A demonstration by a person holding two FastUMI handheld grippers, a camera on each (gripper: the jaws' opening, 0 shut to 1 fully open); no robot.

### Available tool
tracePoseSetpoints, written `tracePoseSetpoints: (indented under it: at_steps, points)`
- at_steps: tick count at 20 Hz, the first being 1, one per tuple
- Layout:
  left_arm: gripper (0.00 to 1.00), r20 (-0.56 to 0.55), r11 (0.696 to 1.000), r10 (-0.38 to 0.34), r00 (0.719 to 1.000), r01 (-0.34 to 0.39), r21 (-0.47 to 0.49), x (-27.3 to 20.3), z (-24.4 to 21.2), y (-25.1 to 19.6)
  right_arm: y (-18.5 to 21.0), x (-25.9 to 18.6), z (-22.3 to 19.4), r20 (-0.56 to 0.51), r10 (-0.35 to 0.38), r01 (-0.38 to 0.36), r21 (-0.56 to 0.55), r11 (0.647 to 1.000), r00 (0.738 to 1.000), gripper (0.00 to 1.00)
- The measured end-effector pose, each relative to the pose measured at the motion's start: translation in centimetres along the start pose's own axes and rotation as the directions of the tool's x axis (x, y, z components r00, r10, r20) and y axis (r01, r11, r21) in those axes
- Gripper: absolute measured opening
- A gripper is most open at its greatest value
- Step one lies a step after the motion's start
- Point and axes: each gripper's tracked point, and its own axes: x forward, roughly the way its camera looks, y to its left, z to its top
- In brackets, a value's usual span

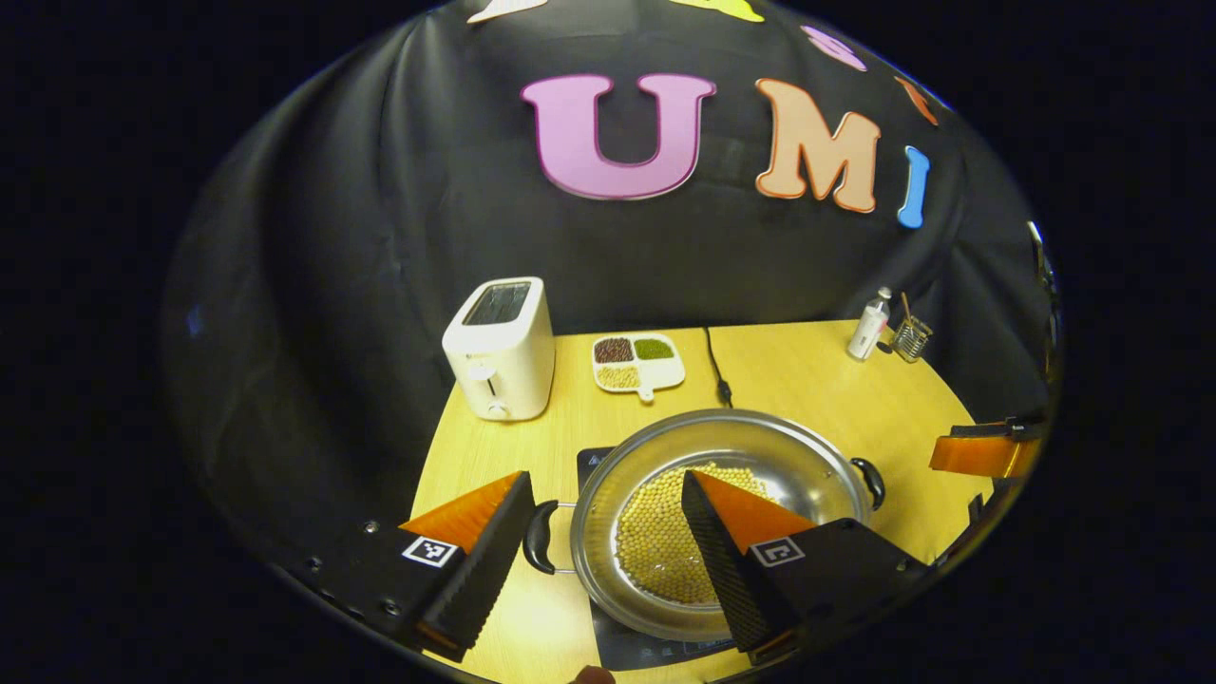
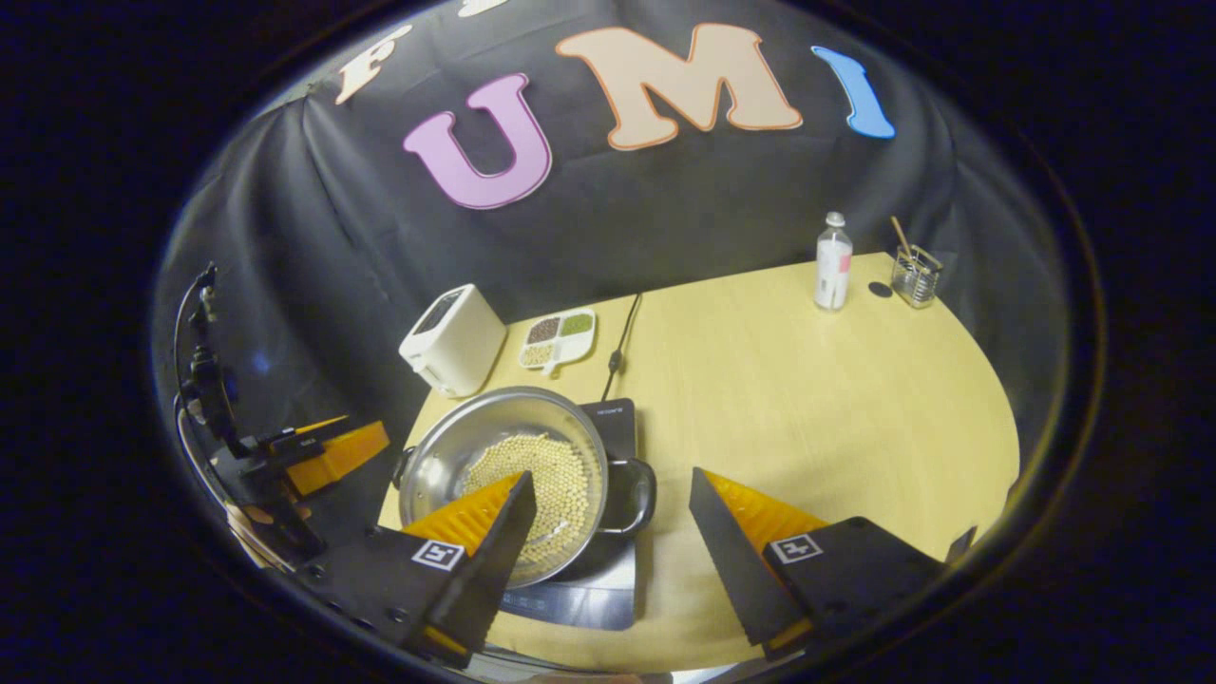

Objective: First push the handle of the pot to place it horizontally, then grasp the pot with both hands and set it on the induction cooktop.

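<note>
Grippers (image 1: 608,513) (image 2: 608,518) spread — straddling pot (image 1: 722,518) handles.

You have open table (image 2: 807,399) right of the pot (image 2: 446,456); the toaster (image 2: 454,339) and tray (image 2: 558,340) crowd its far-left side.

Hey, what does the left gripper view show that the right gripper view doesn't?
The left gripper view adds a close look along the left gripper, open, with the pot's left handle between its fingers. The right gripper view adds the right gripper, open around the right handle. Shared: the steel pot of beans on the induction cooktop, toaster, sectioned dish, bottle.
</note>
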Motion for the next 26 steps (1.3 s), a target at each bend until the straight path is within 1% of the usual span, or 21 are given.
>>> tracePoseSetpoints:
  at_steps: [2,6,7,8,9,10,11,13,14,17,18,19,20,22,24,26]
  points:
    - [0.95,0.049,1.0,0.003,0.999,-0.004,0.013,-1.7,1.5,-2.5,-0.9,-1.8,1.5,0.043,0.023,-0.021,-0.025,0.999,0.999,1.0]
    - [0.96,0.109,0.999,0.03,0.994,-0.028,-0.018,-4.7,3.7,-8.4,-4.2,-6.2,5.0,0.131,0.056,-0.043,-0.103,0.994,0.99,1.0]
    - [0.96,0.13,0.999,0.042,0.991,-0.039,-0.028,-5.7,4.6,-9.9,-5.4,-7.3,5.9,0.159,0.064,-0.044,-0.126,0.991,0.985,0.93]
    - [0.92,0.15,0.998,0.057,0.987,-0.052,-0.039,-6.7,5.2,-11.4,-6.8,-8.6,6.9,0.187,0.07,-0.042,-0.149,0.988,0.98,0.93]
    - [0.95,0.176,0.997,0.069,0.982,-0.061,-0.051,-7.7,6.0,-13.1,-7.9,-10.0,7.9,0.216,0.077,-0.04,-0.168,0.985,0.973,0.93]
    - [0.92,0.202,0.996,0.077,0.976,-0.065,-0.065,-8.8,7.0,-15.0,-9.2,-11.3,9.0,0.243,0.087,-0.043,-0.183,0.982,0.966,0.93]
    - [0.95,0.225,0.994,0.086,0.971,-0.07,-0.079,-9.9,7.8,-16.8,-10.3,-12.8,9.8,0.266,0.102,-0.05,-0.196,0.979,0.959,0.93]
    - [0.95,0.26,0.992,0.106,0.96,-0.084,-0.096,-11.9,9.0,-20.5,-12.8,-15.8,11.6,0.315,0.126,-0.058,-0.216,0.975,0.941,0.93]
    - [0.95,0.275,0.991,0.116,0.954,-0.093,-0.095,-12.8,9.8,-22.8,-14.1,-17.3,12.5,0.339,0.137,-0.061,-0.224,0.973,0.931,0.93]
    - [0.95,0.356,0.99,0.131,0.925,-0.108,-0.085,-15.4,12.4,-28.6,-17.7,-21.7,14.8,0.404,0.159,-0.06,-0.247,0.967,0.901,0.93]
    - [0.95,0.375,0.991,0.132,0.917,-0.109,-0.082,-16.1,13.0,-30.5,-19.0,-23.1,15.5,0.425,0.158,-0.05,-0.253,0.966,0.891,0.93]
    - [0.95,0.39,0.992,0.126,0.912,-0.104,-0.076,-16.8,13.6,-32.3,-20.4,-24.5,16.2,0.444,0.148,-0.034,-0.255,0.966,0.884,1.0]
    - [0.95,0.405,0.994,0.111,0.907,-0.092,-0.067,-17.2,14.1,-34.1,-21.7,-25.6,16.7,0.459,0.137,-0.018,-0.254,0.967,0.878,0.92]
    - [0.95,0.443,0.995,0.095,0.891,-0.086,-0.04,-17.9,15.1,-36.9,-24.0,-28.0,17.9,0.496,0.112,0.014,-0.243,0.97,0.861,0.92]
    - [0.93,0.481,0.996,0.086,0.872,-0.087,-0.021,-18.7,16.1,-39.1,-25.9,-30.2,18.7,0.535,0.093,0.039,-0.23,0.972,0.84,0.92]
    - [0.93,0.49,0.997,0.078,0.868,-0.072,-0.03,-19.0,15.8,-40.9,-27.7,-31.9,19.0,0.566,0.067,0.067,-0.212,0.975,0.821,0.92]
